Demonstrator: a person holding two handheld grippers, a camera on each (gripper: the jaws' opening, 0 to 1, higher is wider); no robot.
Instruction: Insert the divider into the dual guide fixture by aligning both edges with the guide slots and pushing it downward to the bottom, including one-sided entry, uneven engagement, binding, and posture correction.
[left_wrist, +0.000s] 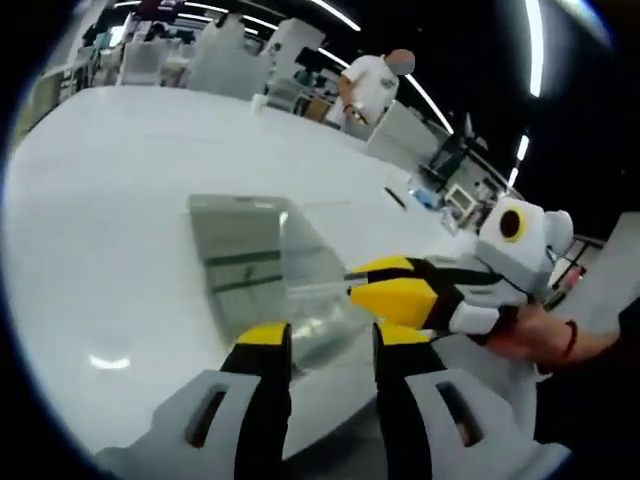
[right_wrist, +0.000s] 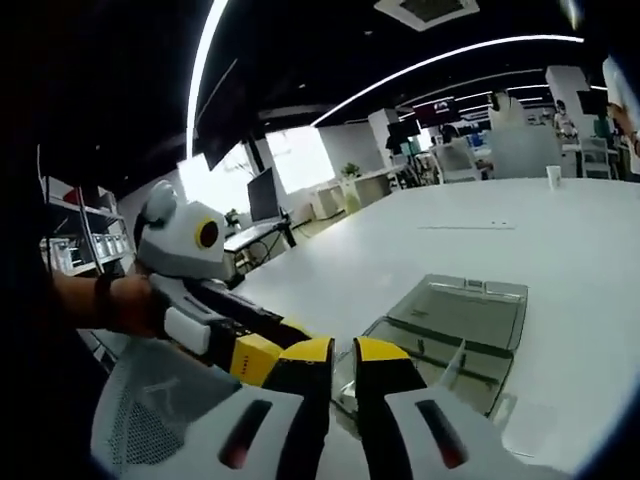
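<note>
A clear smoky plastic guide fixture (left_wrist: 240, 255) lies on the white table (left_wrist: 110, 220). Over its right part stands a thin transparent divider (left_wrist: 312, 250). My right gripper (left_wrist: 352, 282) comes in from the right, and its yellow jaws are pinched on the divider's near edge. My left gripper (left_wrist: 332, 340) is open, its yellow tips on either side of the fixture's near corner. In the right gripper view, my right gripper (right_wrist: 346, 360) has its jaws nearly together just before the fixture (right_wrist: 465, 305). The left gripper (right_wrist: 262, 358) sits close on its left, held by a hand.
The white table (right_wrist: 560, 240) runs wide around the fixture. A person (left_wrist: 368, 85) in a white shirt stands at its far side. A paper cup (right_wrist: 553, 177) and a small dark item (left_wrist: 397, 198) rest far off. Desks and monitors line the room's edges.
</note>
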